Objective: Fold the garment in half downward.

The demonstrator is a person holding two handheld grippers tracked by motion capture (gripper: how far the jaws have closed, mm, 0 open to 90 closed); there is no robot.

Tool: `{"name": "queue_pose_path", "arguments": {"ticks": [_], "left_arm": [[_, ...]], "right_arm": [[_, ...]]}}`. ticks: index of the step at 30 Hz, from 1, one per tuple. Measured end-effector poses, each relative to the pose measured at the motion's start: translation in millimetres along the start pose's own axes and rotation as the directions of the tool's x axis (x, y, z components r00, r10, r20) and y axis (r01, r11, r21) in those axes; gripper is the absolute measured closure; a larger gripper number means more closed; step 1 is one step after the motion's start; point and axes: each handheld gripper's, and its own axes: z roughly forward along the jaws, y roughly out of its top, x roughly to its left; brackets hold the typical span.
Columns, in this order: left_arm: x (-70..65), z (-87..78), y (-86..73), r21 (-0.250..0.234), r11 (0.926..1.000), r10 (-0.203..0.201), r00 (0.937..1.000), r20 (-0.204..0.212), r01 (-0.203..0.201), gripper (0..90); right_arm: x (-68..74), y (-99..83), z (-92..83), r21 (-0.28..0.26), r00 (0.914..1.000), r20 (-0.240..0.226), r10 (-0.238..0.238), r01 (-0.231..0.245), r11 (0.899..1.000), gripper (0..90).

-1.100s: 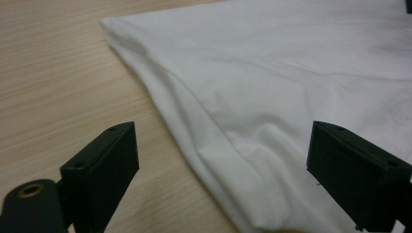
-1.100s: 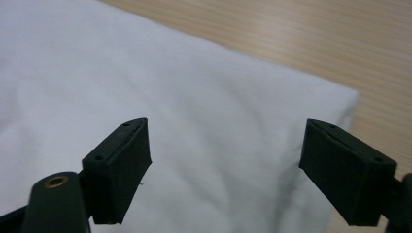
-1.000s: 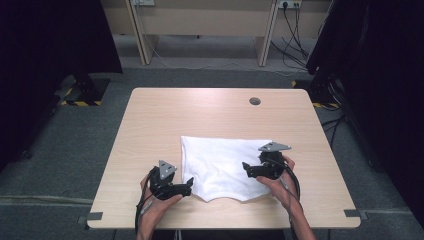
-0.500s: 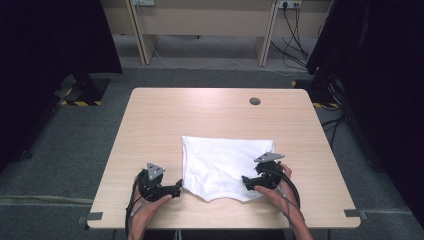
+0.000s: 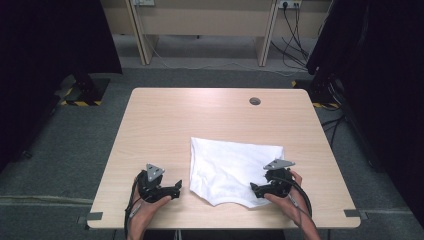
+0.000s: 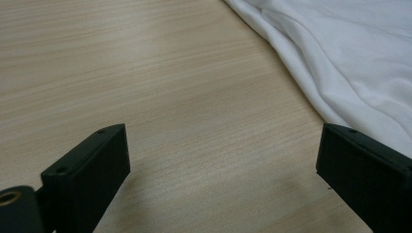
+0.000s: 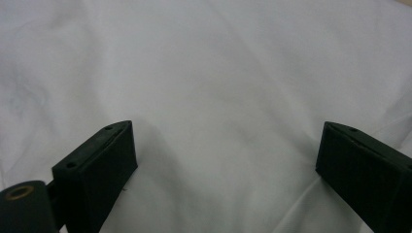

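Both grippers have drawn back toward the near edge of the bench since the earlier frames, the left gripper sliding off the white cloth onto bare wood toward the near left corner. Its jaws stand wide, empty, cloth edge just beside one jaw. Right gripper sits over the cloth's near right part, jaws also wide, fabric spread flat beneath them, nothing pinched. Cloth lies folded, right of centre on the bench, near the front edge. Judgement: hands parted to either side, likely lining up for a fresh grasp or fold.
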Motion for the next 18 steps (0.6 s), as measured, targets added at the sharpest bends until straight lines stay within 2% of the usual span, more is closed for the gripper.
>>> {"name": "queue_pose_path", "arguments": {"ticks": [12,18], "left_arm": [[0.3,-0.8,-0.9,0.004,1.0000,0.002,1.0000,0.002,-0.002,4.4],[0.3,-0.7,-0.9,0.007,1.0000,0.003,1.0000,0.001,-0.003,4.4]], "right_arm": [[-24.5,-22.8,-18.8,-0.002,0.9999,0.007,0.008,-0.008,1.000,8.0],[-34.9,-28.2,-21.4,-0.020,0.9994,-0.022,-0.028,0.027,0.999,8.0]]}}
